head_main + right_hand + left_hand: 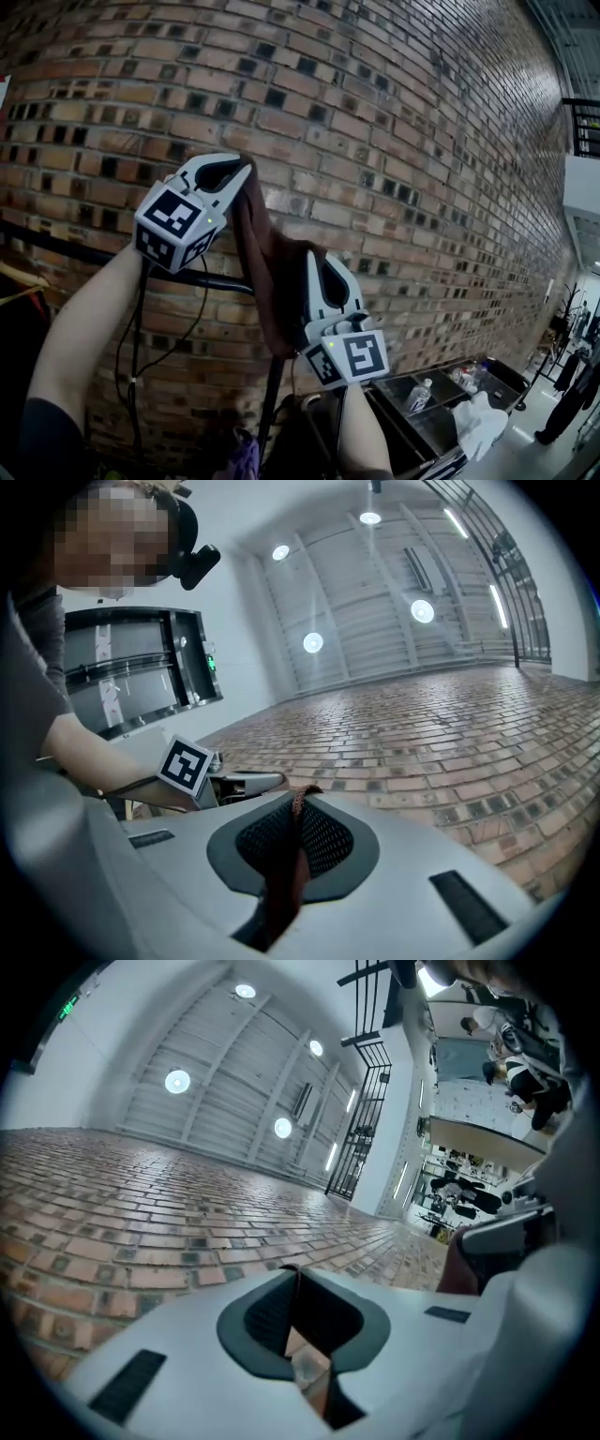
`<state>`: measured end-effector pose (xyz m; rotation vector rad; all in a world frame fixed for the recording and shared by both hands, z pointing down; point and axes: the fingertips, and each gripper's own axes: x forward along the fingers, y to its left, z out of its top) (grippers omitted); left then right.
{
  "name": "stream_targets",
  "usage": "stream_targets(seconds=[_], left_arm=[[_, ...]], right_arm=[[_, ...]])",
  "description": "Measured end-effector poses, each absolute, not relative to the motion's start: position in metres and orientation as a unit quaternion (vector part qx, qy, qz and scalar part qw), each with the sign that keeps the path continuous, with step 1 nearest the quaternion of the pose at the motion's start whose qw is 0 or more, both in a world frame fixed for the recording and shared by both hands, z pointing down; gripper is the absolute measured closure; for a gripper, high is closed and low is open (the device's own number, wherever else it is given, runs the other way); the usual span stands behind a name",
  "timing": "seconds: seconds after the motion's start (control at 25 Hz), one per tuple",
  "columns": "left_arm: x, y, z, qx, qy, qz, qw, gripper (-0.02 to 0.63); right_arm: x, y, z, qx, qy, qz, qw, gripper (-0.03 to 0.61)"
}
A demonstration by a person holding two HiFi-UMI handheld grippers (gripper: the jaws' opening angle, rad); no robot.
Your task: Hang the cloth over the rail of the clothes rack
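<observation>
A dark brown cloth hangs stretched between my two grippers in front of the brick wall. My left gripper is shut on its upper corner, above the black rail of the clothes rack. Lower and to the right, my right gripper is shut on the cloth's other end, beside the rack's upright post. In the right gripper view the cloth runs down between the closed jaws of the right gripper. In the left gripper view the left gripper has closed jaws with a sliver of cloth between them.
A brick wall fills the background just behind the rail. Black bins holding a plastic bottle and a white bundle stand at lower right. A person stands far right. A cable hangs from the left gripper.
</observation>
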<state>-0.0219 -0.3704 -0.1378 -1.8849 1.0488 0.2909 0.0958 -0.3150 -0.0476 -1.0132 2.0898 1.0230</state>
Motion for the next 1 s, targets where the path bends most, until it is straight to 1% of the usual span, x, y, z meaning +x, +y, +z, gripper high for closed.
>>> stream_targets(seconds=[0.16, 0.32, 0.52, 0.72, 0.88, 1.0], left_arm=[[-0.067, -0.378, -0.128, -0.764, 0.439, 0.097, 0.463, 0.591], [-0.093, -0.382, -0.111, -0.757, 0.450, 0.073, 0.467, 0.591], [-0.125, -0.395, -0.105, -0.755, 0.474, 0.051, 0.451, 0.591], [-0.144, -0.407, -0.095, -0.744, 0.492, 0.034, 0.451, 0.591], [-0.151, -0.406, -0.101, -0.730, 0.508, 0.035, 0.457, 0.591], [-0.159, -0.409, -0.106, -0.725, 0.512, 0.035, 0.460, 0.591]], right_arm=[[0.085, -0.316, -0.040, -0.388, 0.787, 0.373, 0.303, 0.555], [0.072, -0.316, -0.028, -0.391, 0.785, 0.374, 0.303, 0.555], [0.050, -0.324, -0.026, -0.386, 0.781, 0.398, 0.288, 0.555], [0.039, -0.332, -0.030, -0.367, 0.801, 0.391, 0.267, 0.555], [0.035, -0.325, -0.045, -0.356, 0.792, 0.419, 0.264, 0.555], [0.032, -0.327, -0.057, -0.345, 0.798, 0.413, 0.270, 0.555]])
